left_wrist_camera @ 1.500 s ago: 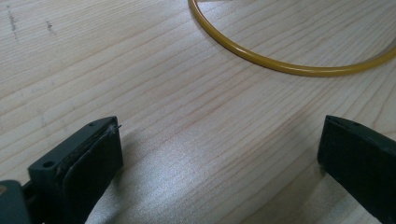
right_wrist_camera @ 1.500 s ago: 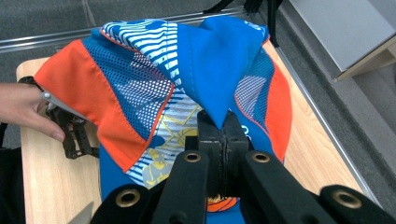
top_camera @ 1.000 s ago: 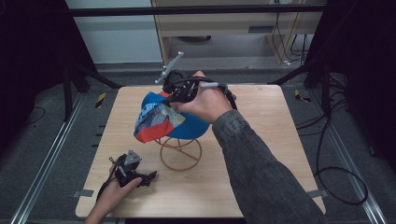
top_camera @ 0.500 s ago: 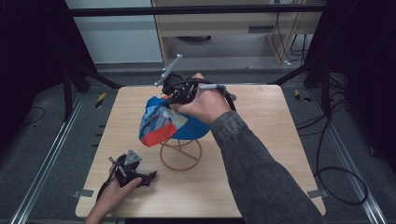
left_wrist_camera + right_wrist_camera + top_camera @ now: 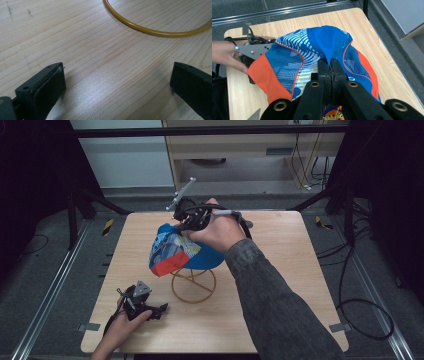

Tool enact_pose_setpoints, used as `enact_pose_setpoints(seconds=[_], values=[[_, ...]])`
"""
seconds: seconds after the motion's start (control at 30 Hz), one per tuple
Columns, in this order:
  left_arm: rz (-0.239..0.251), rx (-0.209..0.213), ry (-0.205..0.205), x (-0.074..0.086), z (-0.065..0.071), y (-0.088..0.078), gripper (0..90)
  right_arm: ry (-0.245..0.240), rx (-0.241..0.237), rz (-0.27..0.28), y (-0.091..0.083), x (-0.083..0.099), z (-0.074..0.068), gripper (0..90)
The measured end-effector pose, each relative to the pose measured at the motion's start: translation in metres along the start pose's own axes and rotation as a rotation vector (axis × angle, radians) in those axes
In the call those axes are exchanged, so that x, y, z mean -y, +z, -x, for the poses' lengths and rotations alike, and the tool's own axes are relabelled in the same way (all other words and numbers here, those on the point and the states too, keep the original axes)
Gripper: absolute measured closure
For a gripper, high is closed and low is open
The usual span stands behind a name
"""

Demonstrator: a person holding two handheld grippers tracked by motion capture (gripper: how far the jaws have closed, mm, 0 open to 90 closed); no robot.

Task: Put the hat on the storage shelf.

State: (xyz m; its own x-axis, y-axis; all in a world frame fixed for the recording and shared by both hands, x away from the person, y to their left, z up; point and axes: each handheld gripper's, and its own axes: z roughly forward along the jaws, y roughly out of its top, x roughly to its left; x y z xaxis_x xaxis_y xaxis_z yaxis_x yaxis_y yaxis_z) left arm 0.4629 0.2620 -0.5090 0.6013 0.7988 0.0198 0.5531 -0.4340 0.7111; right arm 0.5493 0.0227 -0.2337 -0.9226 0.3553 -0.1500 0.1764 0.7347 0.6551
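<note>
Two hand-held grippers, one cap, one wire stand, one table. Right gripper [image 5: 186, 222] clamped tight on a pinch of the cap [image 5: 294, 62], jaws pressed together on blue fabric in the right gripper view, holding it just over the stand. Cap of thin sports cloth: blue crown, white-striped mesh panels, orange trim and an orange edge drooping toward the left gripper's side. Below the held cap, a yellow wire stand [image 5: 193, 285]: a round ring flat on the wood with thin curved wires rising to the cap. Left gripper [image 5: 117, 82] wide open, nothing between its two black padded jaws, resting low on the table near the front left corner, well apart from the right gripper. Just ahead of its jaws, an arc of the yellow ring. Table [image 5: 295, 265] of pale wood, fine straight grain, rounded corners. Beyond the right gripper, dark floor with metal rails, a light cabinet, trailing black cables. Grey sleeve of the right arm crossing the table's right half, hiding part of the cap's blue crown in the high view.
</note>
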Motion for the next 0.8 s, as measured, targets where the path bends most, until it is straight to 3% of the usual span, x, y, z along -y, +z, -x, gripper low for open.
enact_pose_setpoints(seconds=[0.3, 0.8], values=[[-0.002, -0.002, 0.0, -0.0001, 0.0, 0.0, 0.0, 0.002, -0.001, -0.003, -0.0009, 0.0013, -0.0017, 83.5], [-0.002, -0.002, -0.001, -0.0002, 0.0, 0.0, 0.0, 0.034, 0.005, 0.028, -0.0072, 0.0083, -0.0024, 63.5]])
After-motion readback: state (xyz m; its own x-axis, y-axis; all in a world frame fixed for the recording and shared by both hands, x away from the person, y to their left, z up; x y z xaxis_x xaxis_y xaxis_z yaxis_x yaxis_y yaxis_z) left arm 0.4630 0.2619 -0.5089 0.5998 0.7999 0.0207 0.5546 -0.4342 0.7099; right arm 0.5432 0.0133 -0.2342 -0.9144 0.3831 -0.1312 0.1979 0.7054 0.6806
